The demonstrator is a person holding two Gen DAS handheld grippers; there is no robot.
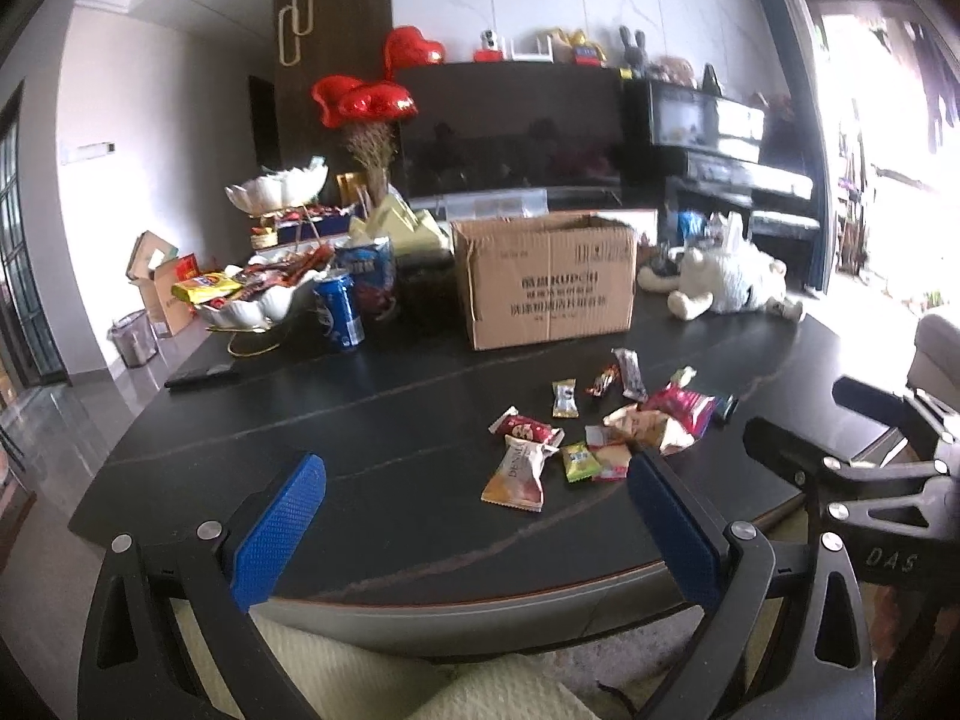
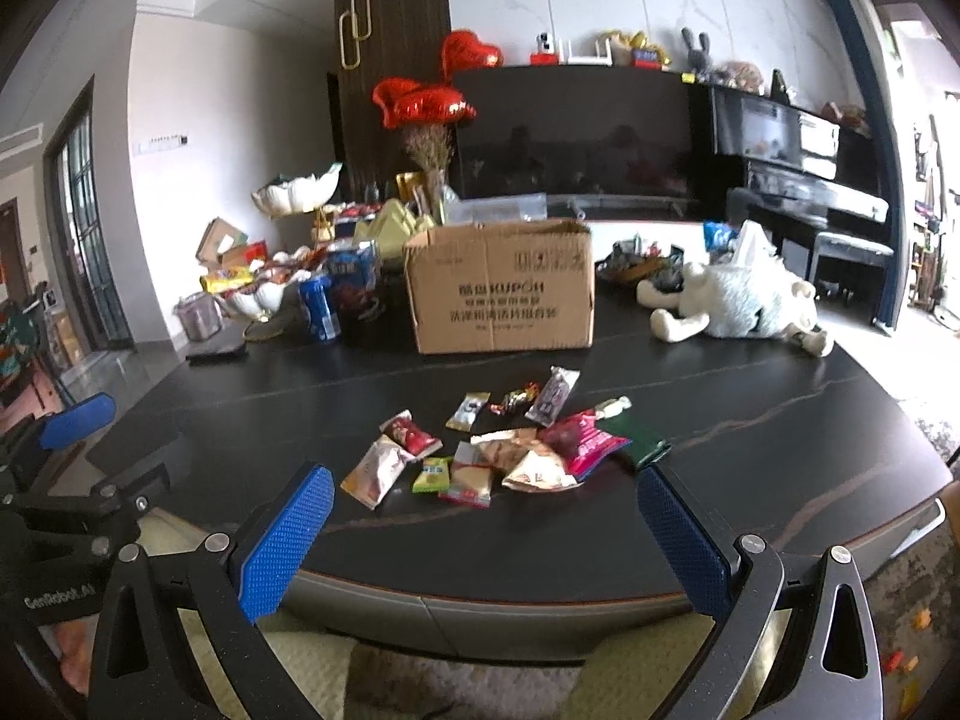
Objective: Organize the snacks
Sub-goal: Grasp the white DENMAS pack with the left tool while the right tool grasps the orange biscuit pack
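Several loose snack packets (image 1: pixel 600 420) lie in a small heap on the dark table (image 1: pixel 360 420); they also show in the right wrist view (image 2: pixel 498 450). An open cardboard box (image 1: pixel 546 276) stands behind them, also seen in the right wrist view (image 2: pixel 501 285). My left gripper (image 1: pixel 477 474) is open and empty, held at the table's near edge, left of the heap. My right gripper (image 2: pixel 483 486) is open and empty, just in front of the heap. The right gripper's body shows at the right of the left wrist view (image 1: pixel 870 474).
A white shell-shaped dish with snacks (image 1: pixel 258 294), a blue can (image 1: pixel 339 312) and a blue snack bag (image 1: pixel 369 270) stand at the back left. A white plush toy (image 1: pixel 726 276) lies at the back right. A black remote (image 1: pixel 201 376) lies near the left edge.
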